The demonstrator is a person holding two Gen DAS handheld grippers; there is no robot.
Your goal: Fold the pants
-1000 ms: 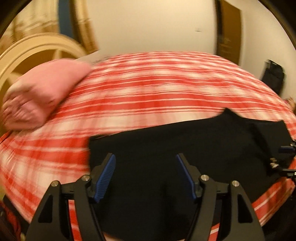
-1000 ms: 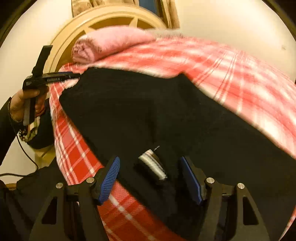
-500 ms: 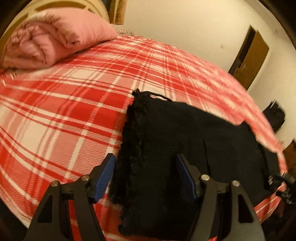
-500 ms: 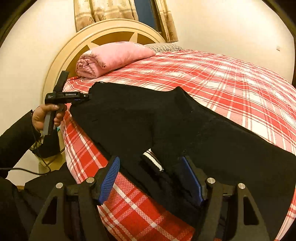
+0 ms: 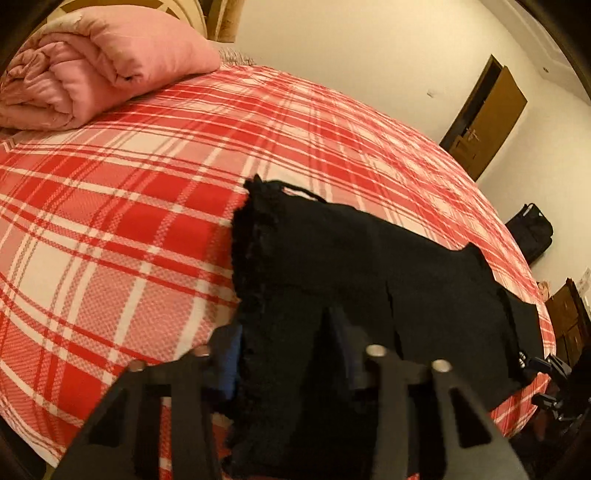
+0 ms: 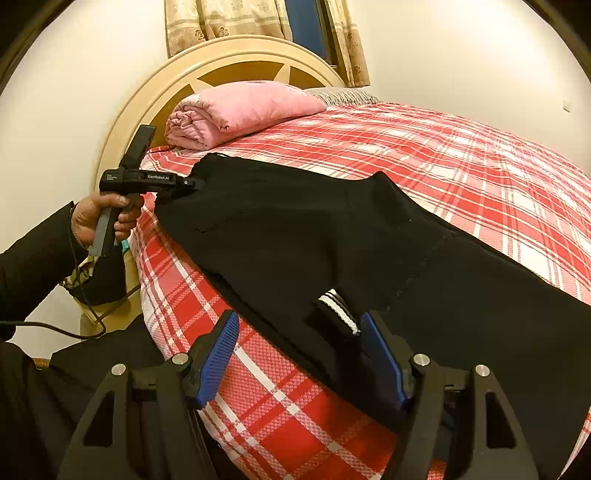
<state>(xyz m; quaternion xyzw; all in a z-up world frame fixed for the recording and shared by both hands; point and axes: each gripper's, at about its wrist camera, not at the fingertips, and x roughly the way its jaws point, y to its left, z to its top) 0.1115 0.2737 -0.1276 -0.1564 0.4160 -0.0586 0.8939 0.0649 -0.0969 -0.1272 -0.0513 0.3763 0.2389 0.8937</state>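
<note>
Black pants lie flat along the near edge of a red-and-white plaid bed. In the left wrist view my left gripper has closed in on the frayed hem end of the pants, with black cloth bunched between its fingers. The right wrist view shows the pants and the left gripper at their far corner. My right gripper is open, its fingers astride the pants' near edge, where a black-and-white striped tag lies.
A folded pink blanket lies at the head of the bed by the round headboard. A brown door and a black bag stand beyond the bed. A curtained window is above the headboard.
My left gripper has swung toward the hem end of the pants and its fingers have closed on the cloth. My right gripper has stayed open at the near edge.
</note>
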